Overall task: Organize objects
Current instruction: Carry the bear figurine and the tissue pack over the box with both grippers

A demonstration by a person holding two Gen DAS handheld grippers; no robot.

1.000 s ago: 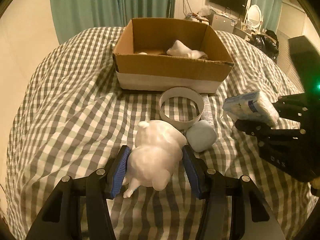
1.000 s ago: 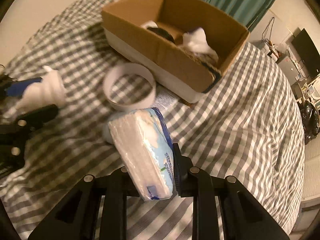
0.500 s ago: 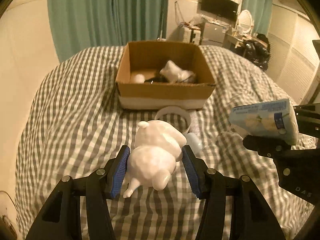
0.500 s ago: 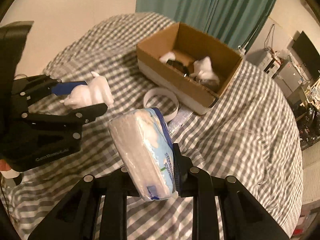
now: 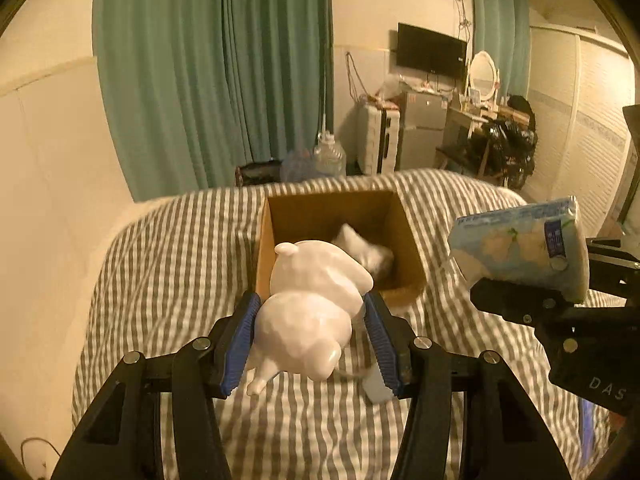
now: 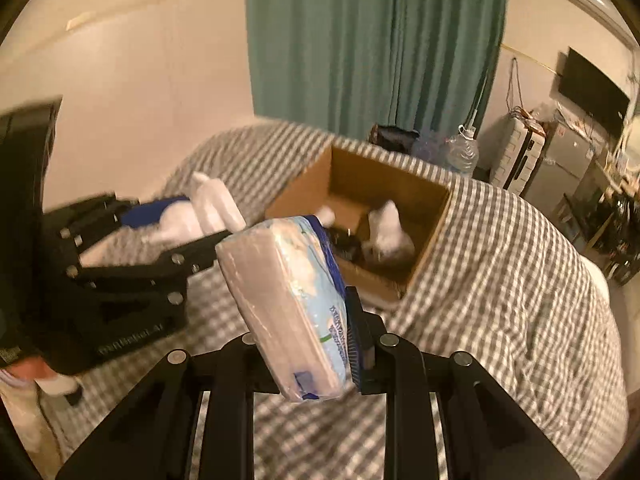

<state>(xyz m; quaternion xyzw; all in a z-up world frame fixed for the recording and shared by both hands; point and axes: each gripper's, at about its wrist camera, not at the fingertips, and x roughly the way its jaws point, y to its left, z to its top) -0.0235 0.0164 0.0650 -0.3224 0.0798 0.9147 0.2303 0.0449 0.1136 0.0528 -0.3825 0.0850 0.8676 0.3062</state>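
Observation:
My left gripper [image 5: 310, 320] is shut on a white animal figurine [image 5: 310, 304], held in the air above the checked bed cover [image 5: 168, 264]. My right gripper [image 6: 316, 320] is shut on a blue-and-white tissue pack [image 6: 292, 292], also lifted. Each gripper shows in the other's view: the tissue pack [image 5: 524, 248] at the right, the figurine [image 6: 208, 208] at the left. Ahead on the bed stands an open cardboard box [image 5: 412, 256] with a white object [image 5: 366, 250] and something dark inside. The box [image 6: 432, 232] lies just beyond the pack.
A pale object [image 5: 374, 386] peeks out on the bed under my left gripper's right finger. Behind the bed are green curtains [image 5: 216, 64], water bottles [image 5: 330, 156], a small fridge [image 5: 420, 128] and a wall TV [image 5: 432, 54]. A wall [image 6: 140, 80] runs along the left.
Both grippers have risen well above the bed with their loads still gripped. The box now looks smaller and farther below, and the white ring and pale blue object have slipped out of sight.

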